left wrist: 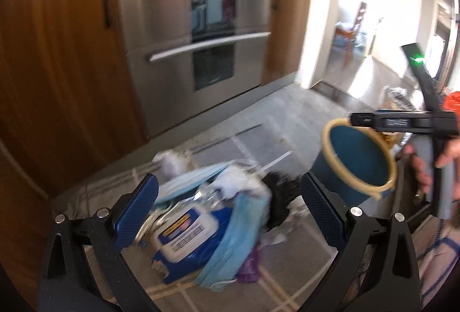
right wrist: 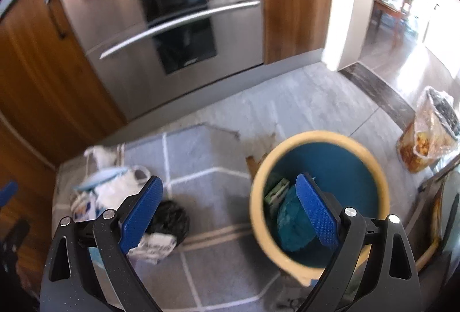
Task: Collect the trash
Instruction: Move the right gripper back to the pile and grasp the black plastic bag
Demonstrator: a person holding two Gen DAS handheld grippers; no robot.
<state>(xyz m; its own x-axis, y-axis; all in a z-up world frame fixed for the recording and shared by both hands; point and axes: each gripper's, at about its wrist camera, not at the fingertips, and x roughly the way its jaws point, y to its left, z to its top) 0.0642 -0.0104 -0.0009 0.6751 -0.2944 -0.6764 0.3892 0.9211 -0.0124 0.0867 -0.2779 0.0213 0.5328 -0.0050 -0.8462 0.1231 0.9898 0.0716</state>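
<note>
Grey tiled floor (right wrist: 218,145) below me: trash pile (left wrist: 212,214) on it, blue bin (right wrist: 319,197) beside, food bag (right wrist: 425,139) further right.

Trash pile (left wrist: 218,214) on floor: blue wipes pack, masks, black bag. Blue cream-rimmed bin (right wrist: 319,197) nearby, partly filled.

My left claw (left wrist: 230,197) hangs wide apart over a trash pile (left wrist: 210,214) on the floor, blue bin (left wrist: 356,162) just beside it.
</note>
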